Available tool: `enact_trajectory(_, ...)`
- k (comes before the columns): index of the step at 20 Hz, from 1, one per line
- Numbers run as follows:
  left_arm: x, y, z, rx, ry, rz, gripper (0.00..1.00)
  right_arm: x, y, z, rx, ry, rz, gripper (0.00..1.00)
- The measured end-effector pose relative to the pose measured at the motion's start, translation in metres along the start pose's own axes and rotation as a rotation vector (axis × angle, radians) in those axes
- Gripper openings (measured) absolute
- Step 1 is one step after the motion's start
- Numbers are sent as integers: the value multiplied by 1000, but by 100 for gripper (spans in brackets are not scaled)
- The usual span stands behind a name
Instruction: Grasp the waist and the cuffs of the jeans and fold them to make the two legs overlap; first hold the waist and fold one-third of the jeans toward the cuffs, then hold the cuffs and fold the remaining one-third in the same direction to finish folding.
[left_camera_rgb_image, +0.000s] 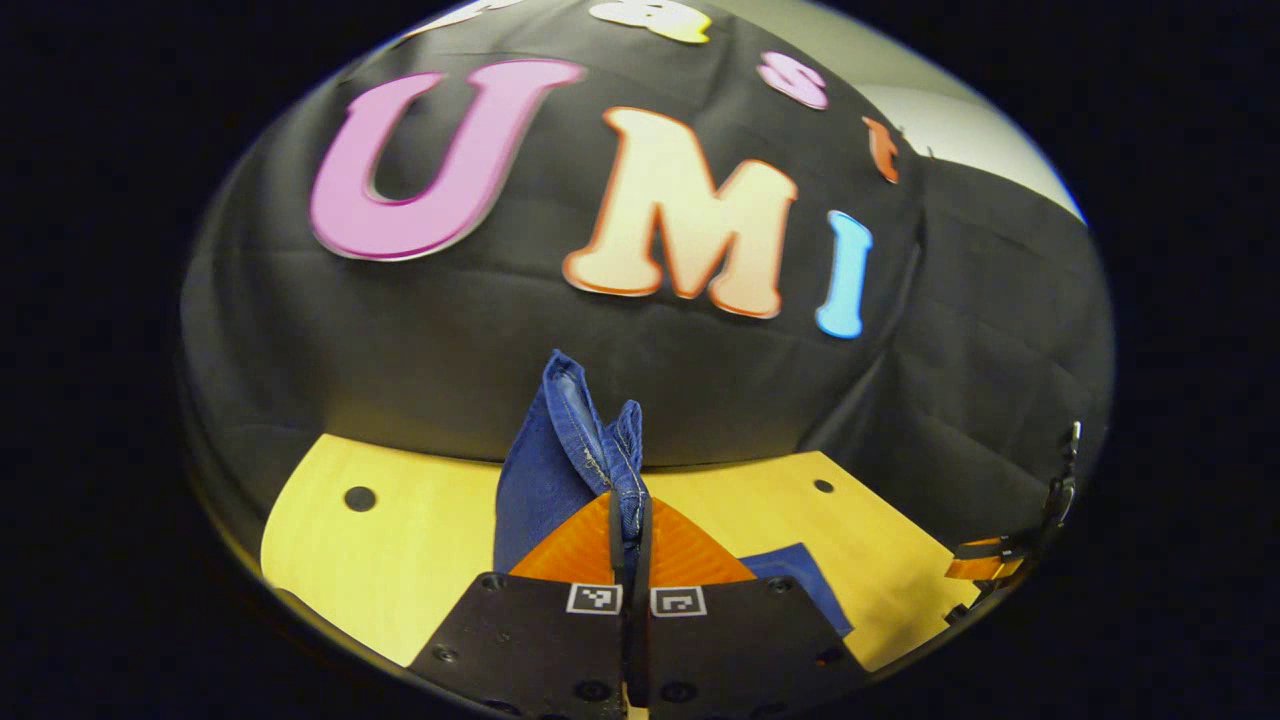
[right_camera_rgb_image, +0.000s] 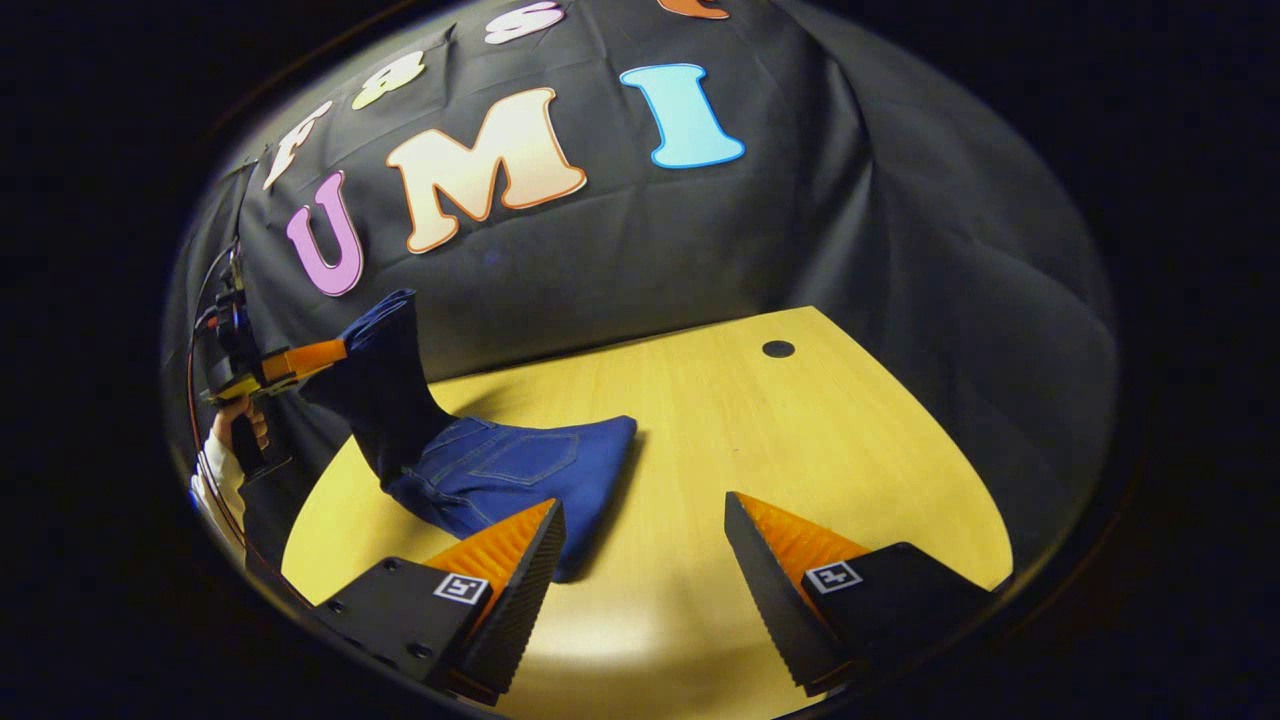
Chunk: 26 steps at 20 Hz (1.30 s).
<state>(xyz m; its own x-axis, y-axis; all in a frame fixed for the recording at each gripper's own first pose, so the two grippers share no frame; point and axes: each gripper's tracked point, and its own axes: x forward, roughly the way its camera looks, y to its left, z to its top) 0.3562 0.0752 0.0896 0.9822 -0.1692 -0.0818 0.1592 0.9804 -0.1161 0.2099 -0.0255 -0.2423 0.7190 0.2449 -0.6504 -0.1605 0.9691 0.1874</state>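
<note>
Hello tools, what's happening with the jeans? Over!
Left tool shut on dark blue denim jeans, lifting one end. Right tool open above yellow wooden table. Nothing in the way.

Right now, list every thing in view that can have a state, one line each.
left gripper: shut on a bunched edge of the jeans, held up off the table.
right gripper: open, holding nothing, low over the table.
jeans: partly folded; one end lifted, the rest lying on the table.
table: bearing the jeans.
hand: gripping the left gripper's handle.
</note>
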Motion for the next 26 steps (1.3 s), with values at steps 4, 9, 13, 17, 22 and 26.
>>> enact_trajectory(4,19,-119,-87,66,101,-72,0,2,-30,-4,19,8,22,99)
enact_trajectory(9,35,-143,-219,256,270,40,0,-2,-44,-17,29,26,41,94)
enact_trajectory(13,17,-150,-228,244,276,46,27,-12,-40,-31,30,42,61,94)
enact_trajectory(17,-28,-131,-197,158,229,133,96,-20,-16,-38,20,33,98,99)
enact_trajectory(22,-98,-70,-162,116,176,301,96,-28,24,-43,14,23,170,99)
enact_trajectory(26,-147,-21,-169,66,194,435,96,-31,43,-44,-4,15,208,99)
